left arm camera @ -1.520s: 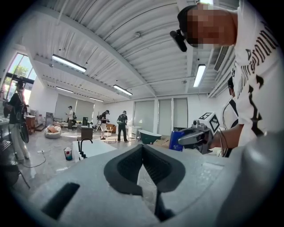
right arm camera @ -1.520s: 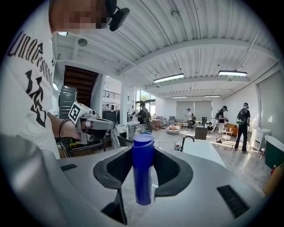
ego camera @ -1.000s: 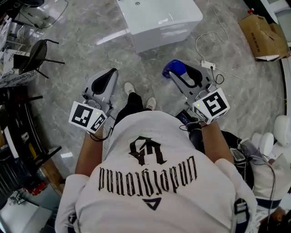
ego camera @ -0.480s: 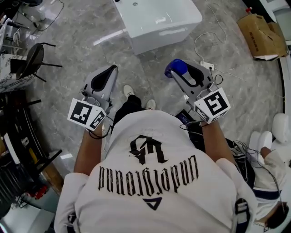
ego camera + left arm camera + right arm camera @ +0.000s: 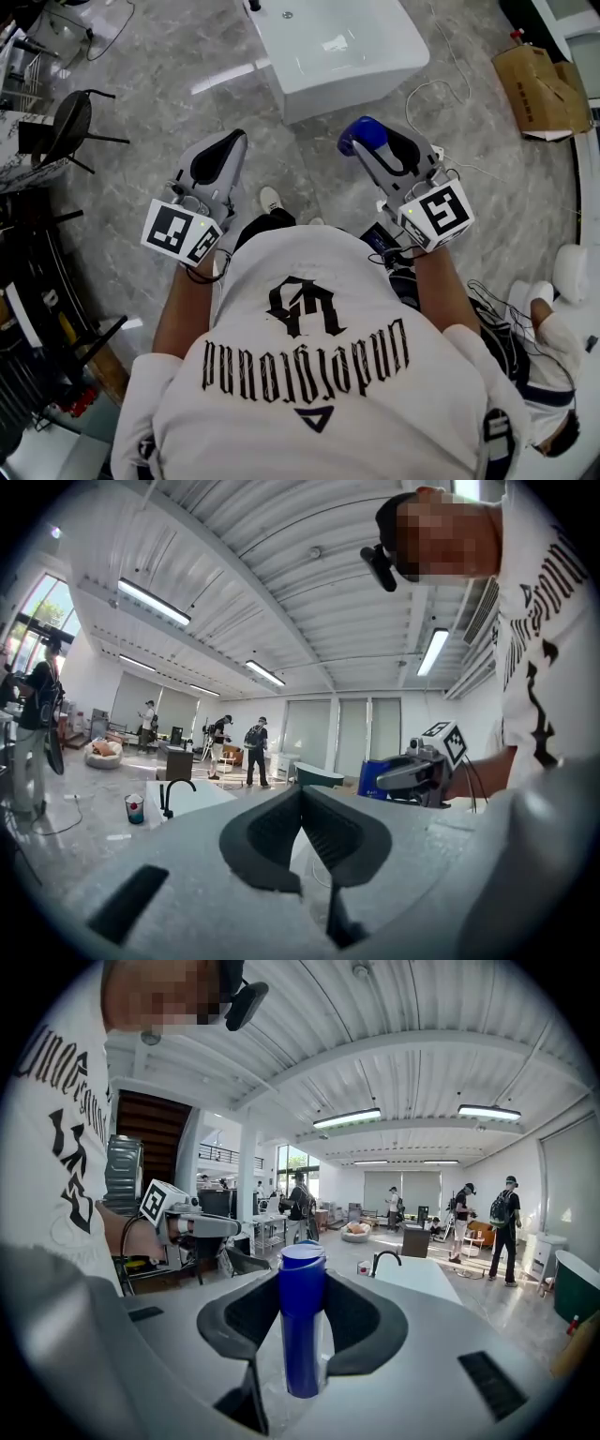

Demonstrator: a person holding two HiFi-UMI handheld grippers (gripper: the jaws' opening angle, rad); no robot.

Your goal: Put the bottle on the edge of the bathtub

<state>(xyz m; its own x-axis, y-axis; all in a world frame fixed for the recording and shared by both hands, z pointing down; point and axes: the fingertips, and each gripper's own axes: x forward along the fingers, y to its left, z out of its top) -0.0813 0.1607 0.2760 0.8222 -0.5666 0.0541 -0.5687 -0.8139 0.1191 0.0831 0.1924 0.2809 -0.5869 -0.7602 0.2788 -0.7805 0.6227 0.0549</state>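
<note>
Now the bathtub lies slightly nearer than a second ago, so the approach continues: the right gripper jaws pinch the blue bottle, still well short of its edge, while the left gripper jaws are pressed together, empty.

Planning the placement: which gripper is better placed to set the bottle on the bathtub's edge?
Right: the right gripper grips the blue bottle, with the bathtub ahead; the left gripper is shut and empty.
</note>
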